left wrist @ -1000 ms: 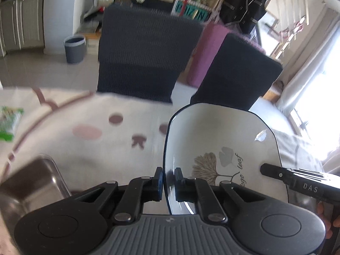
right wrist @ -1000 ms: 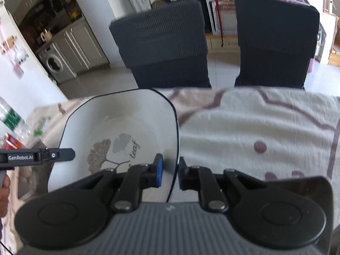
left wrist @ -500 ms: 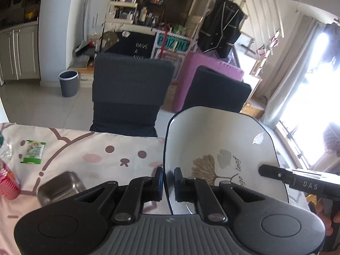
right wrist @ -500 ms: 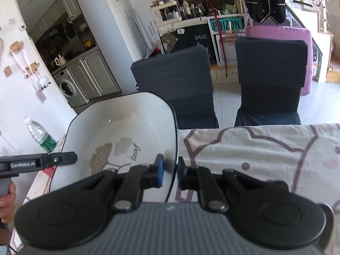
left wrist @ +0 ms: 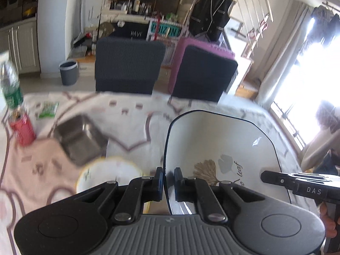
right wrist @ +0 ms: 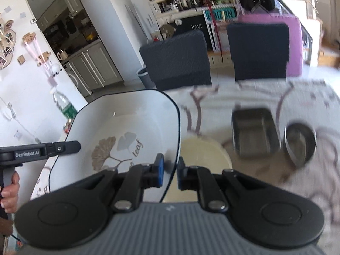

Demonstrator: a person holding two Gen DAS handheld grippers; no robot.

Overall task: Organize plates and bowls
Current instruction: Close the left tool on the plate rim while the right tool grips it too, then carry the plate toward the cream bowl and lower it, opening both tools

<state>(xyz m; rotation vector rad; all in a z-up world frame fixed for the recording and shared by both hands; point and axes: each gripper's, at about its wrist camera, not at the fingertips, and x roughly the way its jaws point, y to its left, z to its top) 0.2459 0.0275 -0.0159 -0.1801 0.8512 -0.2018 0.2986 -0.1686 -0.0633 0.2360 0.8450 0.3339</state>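
Plate [left wrist: 223, 148] roughly level, face up, left claw [left wrist: 168, 183] and right claw [right wrist: 169, 173] clamped on opposite rims

Around the square plate [right wrist: 119, 131]: two metal containers [right wrist: 254, 135] [right wrist: 300, 143], one round plate [left wrist: 110, 174], two chairs [left wrist: 127, 63] [left wrist: 201, 74], one bottle [left wrist: 9, 85], one red can [left wrist: 22, 128].

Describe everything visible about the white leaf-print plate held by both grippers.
The white plate is a glossy, ceramic-looking dish, squarish with rounded corners and a thin dark rim. Inside is a ginkgo-leaf print, one tan leaf and one grey, with the word "leaf". It is held in the air above the patterned tablecloth, tilted, its inner face showing in both views. The left gripper pinches one edge and the right gripper the opposite edge; nothing else touches it.
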